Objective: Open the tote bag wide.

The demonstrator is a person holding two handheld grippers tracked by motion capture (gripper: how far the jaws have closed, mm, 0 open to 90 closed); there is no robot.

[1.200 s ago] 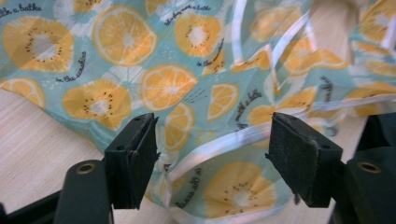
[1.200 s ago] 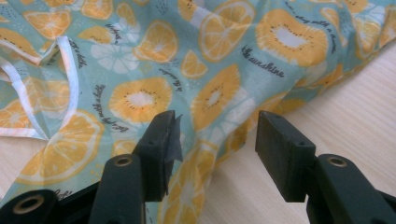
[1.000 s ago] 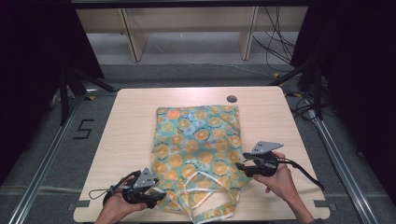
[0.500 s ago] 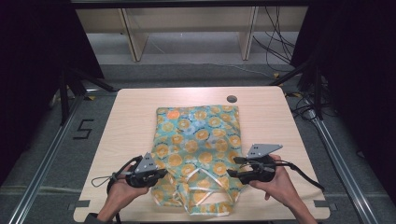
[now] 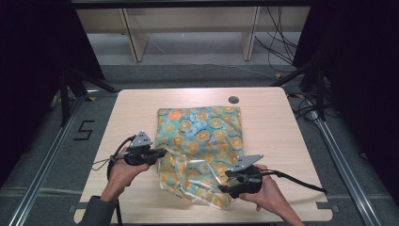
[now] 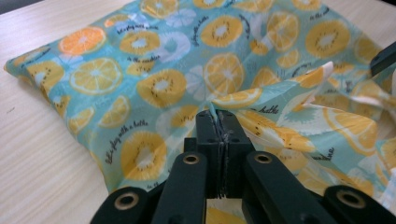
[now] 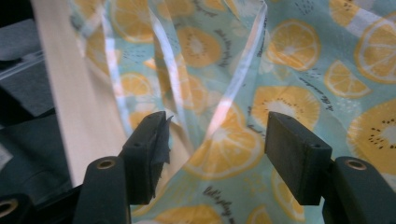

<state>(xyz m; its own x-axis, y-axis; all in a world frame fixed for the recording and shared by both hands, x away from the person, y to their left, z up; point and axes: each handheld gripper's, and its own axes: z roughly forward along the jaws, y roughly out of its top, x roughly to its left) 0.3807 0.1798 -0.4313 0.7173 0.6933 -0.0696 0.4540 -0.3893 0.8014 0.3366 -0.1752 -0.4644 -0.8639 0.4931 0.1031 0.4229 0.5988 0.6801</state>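
Note:
A teal cloth [image 5: 202, 136] printed with orange and lemon slices lies on the wooden table [image 5: 282, 141], with a clear glossy film crumpled over its near end. My left gripper [image 5: 161, 153] is at the cloth's left edge. In the left gripper view its jaws [image 6: 219, 123] are shut on a pinched fold of the cloth [image 6: 154, 84]. My right gripper [image 5: 223, 187] is at the near right corner, pointing left. Its jaws [image 7: 215, 135] have just been opening, and a fold of film and cloth [image 7: 280, 46] lies between the pads without being pressed.
A dark round hole [image 5: 234, 100] sits in the table beyond the cloth. Bare wood lies left and right of the cloth. Metal rails [image 5: 339, 150] run along both sides of the table, and cables trail from both grippers.
My left gripper closed on the cloth's left edge and moved away from the person, lifting it. My right gripper slid left and nearer. The cloth's near end has bunched up.

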